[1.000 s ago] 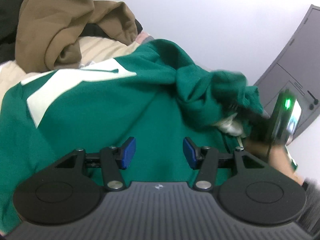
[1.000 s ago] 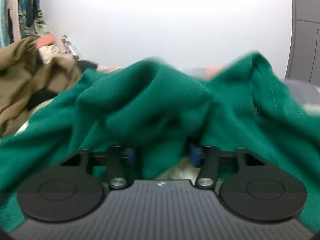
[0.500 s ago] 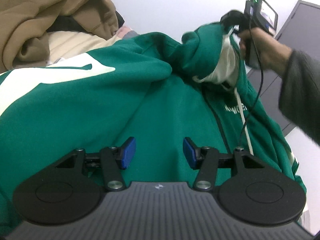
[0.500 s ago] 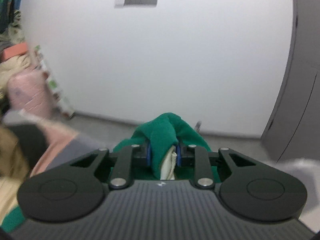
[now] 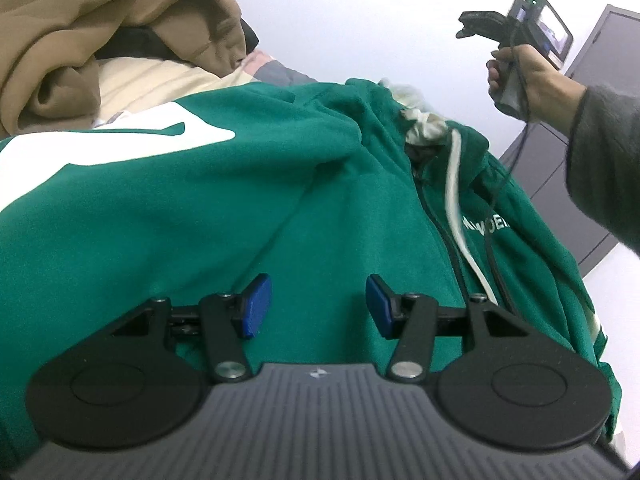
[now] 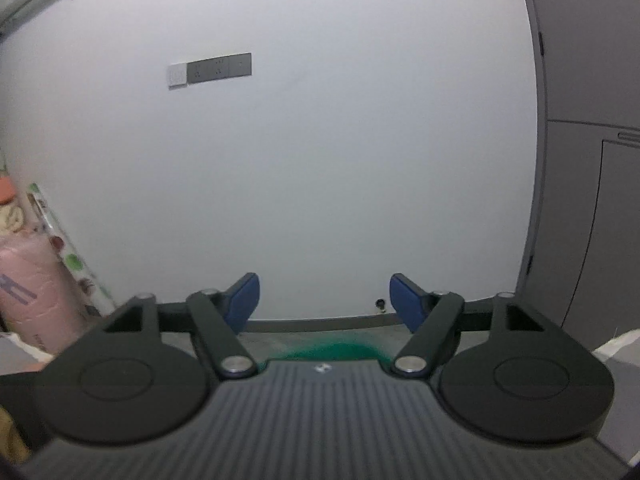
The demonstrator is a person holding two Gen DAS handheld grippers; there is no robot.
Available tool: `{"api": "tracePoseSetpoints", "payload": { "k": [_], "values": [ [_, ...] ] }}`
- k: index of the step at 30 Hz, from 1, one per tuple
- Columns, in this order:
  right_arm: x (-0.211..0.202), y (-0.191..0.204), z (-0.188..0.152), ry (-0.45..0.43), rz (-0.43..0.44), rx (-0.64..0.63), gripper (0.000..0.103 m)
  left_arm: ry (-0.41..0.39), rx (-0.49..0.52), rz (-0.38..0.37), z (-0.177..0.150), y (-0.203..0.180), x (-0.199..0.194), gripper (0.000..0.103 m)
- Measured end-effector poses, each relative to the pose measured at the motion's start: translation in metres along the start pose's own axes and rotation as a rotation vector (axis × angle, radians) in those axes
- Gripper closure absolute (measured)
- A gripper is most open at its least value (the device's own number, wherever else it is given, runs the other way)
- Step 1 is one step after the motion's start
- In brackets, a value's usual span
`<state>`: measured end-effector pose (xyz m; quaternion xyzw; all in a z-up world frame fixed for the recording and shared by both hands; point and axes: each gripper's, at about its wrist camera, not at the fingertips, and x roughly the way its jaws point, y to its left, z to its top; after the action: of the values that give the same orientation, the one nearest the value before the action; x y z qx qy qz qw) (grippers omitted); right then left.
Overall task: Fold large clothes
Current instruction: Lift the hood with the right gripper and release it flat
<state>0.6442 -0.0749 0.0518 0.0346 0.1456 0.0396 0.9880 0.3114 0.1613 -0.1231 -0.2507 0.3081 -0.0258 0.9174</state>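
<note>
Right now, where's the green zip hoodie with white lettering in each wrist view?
Left wrist: the green zip hoodie fills the middle, spread under the open left gripper.
Right wrist: only a blurred green sliver at bottom centre, below the open right gripper.
Shared landmark: the grey cabinet at the right edge.
</note>
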Motion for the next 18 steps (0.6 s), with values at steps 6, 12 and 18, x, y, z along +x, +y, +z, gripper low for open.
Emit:
{"api": "tracePoseSetpoints", "payload": {
  "k": [6, 12, 18],
  "values": [
    [-0.062, -0.021, -0.031, 0.086, 0.046, 0.0, 0.029, 0.01, 0.021, 0.017, 0.002, -0.002, -0.006, 0.045],
    [-0.156, -0.053, -0.077, 0.21, 0.072, 0.051, 0.03, -0.003, -0.006, 0.007, 0.001, -0.001, -0.033, 0.045],
    [-0.281, -0.092, -0.109, 0.3, 0.112, 0.154, 0.03, 0.001, 0.011, 0.029, -0.011, -0.007, -0.063, 0.045]
  ]
}}
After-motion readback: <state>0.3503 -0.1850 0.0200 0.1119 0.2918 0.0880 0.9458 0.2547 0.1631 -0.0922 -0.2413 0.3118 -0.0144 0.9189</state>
